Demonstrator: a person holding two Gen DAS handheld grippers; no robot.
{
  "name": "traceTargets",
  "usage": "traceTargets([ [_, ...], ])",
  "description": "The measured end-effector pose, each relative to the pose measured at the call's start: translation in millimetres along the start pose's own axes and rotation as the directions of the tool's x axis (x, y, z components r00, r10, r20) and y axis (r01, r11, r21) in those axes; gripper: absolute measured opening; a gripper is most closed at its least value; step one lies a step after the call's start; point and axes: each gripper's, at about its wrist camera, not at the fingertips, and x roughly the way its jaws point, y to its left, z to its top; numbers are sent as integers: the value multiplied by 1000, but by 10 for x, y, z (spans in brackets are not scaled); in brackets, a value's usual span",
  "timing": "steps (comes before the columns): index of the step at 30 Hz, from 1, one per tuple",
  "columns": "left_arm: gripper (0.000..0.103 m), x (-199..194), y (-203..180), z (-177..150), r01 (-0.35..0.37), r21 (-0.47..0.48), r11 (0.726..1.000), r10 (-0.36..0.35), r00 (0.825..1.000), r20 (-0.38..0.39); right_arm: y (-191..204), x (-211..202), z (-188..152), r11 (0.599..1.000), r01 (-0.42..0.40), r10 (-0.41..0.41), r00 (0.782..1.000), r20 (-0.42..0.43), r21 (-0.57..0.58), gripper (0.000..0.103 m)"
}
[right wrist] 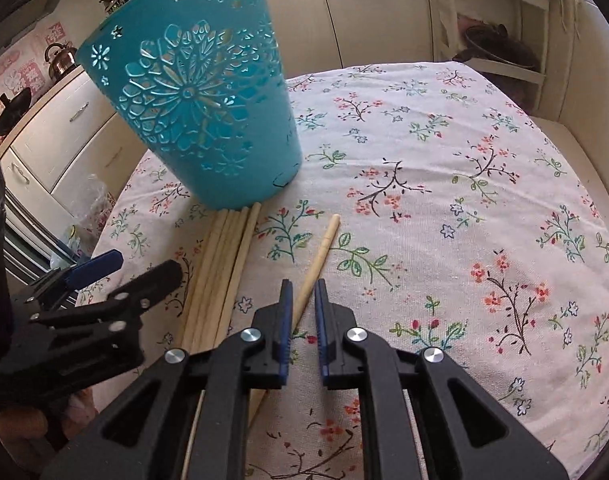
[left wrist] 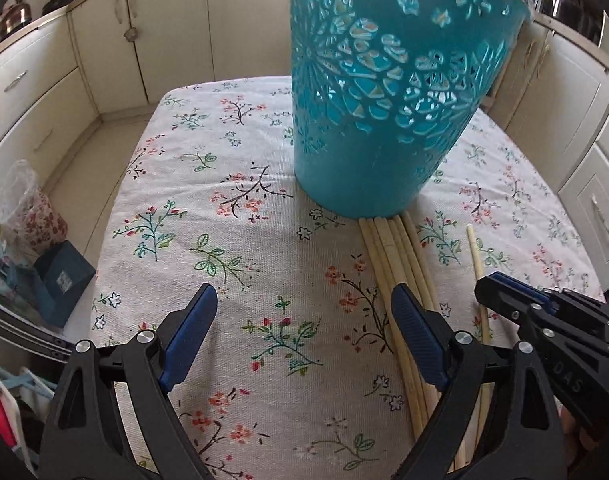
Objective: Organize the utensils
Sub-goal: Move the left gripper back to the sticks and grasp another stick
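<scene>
The left gripper (left wrist: 304, 320) has its jaws spread wide over bare cloth in the lower middle of the left wrist view, nothing between them; its right blue pad (left wrist: 418, 336) lies over the near part of the bundle of chopsticks (left wrist: 396, 248); the right gripper (right wrist: 303, 308) has its jaws drawn nearly together around the single chopstick (right wrist: 322, 250) at the lower centre of the right wrist view, a thin slit showing on either side of the stick, so whether the pads press on it cannot be told. The single chopstick lies apart from the bundle, to its right in both views, its far end pointing toward the upper middle of the frame; the bundle runs from the lower frame up to the foot of the teal basket (left wrist: 384, 100), its far ends touching or just beside the base. The basket stands upright on the floral tablecloth (left wrist: 224, 200), its wall pierced with flower cut-outs; in the left wrist view the right gripper enters from the lower right, and raised letters reading "DAS" (left wrist: 567, 376) show on its black body; no other writing can be read. Cream cabinets (left wrist: 104, 60) ring the table; a kettle (right wrist: 62, 58) sits at the upper left of the right wrist view.
</scene>
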Motion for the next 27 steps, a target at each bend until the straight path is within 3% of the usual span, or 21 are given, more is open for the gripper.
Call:
traceTargets([
  [24,85,167,-96,147,-53,12,999,53,998,-27,-23,-10,7,1000,-20,20,1000,12,12,12],
  [27,82,178,-119,130,-67,30,997,68,997,-23,-14,-4,8,1000,-17,17,1000,14,10,12],
])
